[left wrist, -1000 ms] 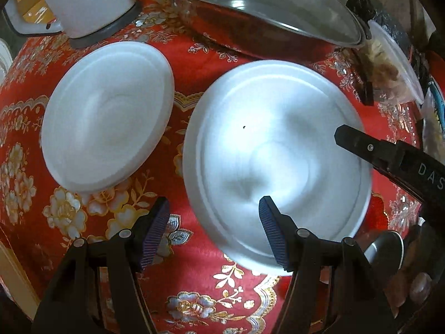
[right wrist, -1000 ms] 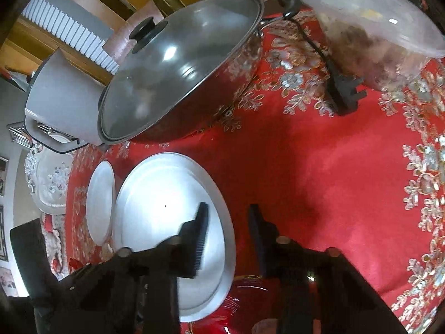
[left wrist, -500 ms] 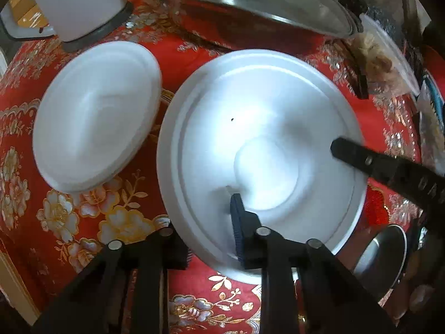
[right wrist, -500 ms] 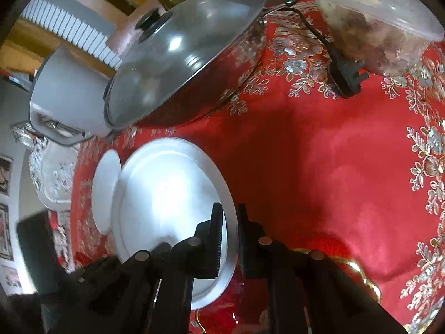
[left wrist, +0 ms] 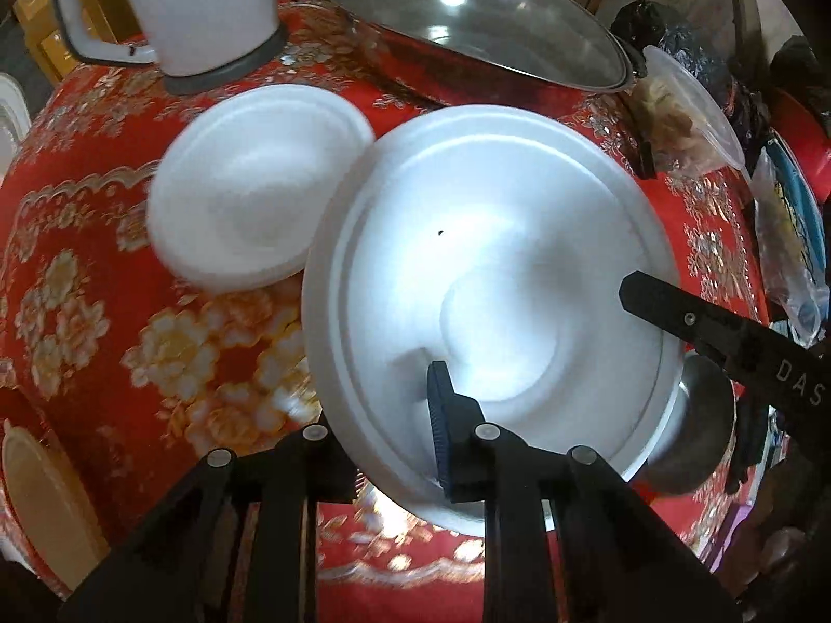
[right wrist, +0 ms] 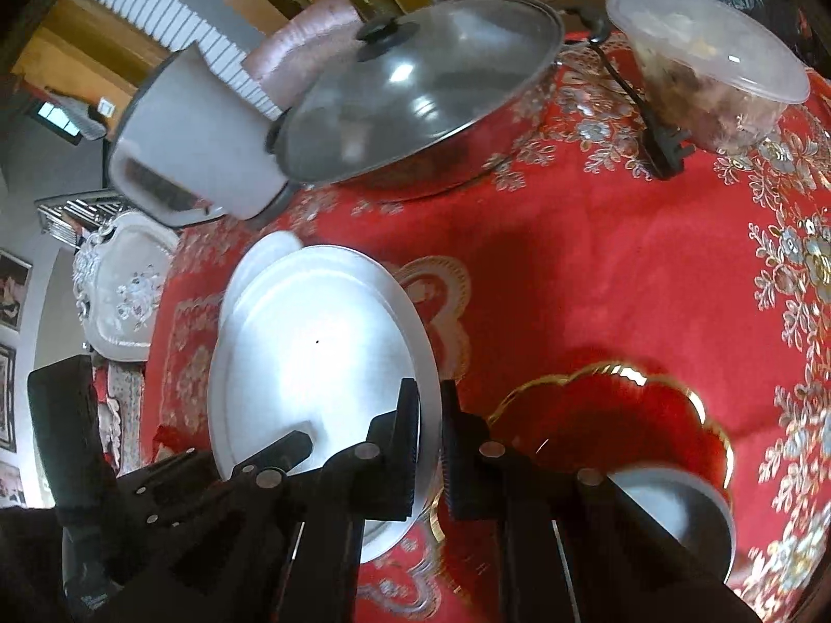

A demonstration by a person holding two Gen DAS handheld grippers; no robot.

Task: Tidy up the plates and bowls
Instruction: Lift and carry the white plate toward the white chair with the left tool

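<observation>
Since the earlier frame my two grippers have closed on the big white plate (left wrist: 488, 270) and raised it off the red tablecloth (left wrist: 93, 259), toward the small white plate (left wrist: 254, 181) at far left. My left gripper (left wrist: 394, 446) clamps the plate's near rim, one finger on top. My right gripper (right wrist: 430, 446) pinches the right rim. The big plate overlaps the small one's edge.

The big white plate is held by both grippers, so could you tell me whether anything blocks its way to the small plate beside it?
Nothing visible does. The big plate is clamped at its edge by the left gripper and the right gripper, and its far rim already overlaps the small plate. The kettle and wok stand behind, clear.
</observation>
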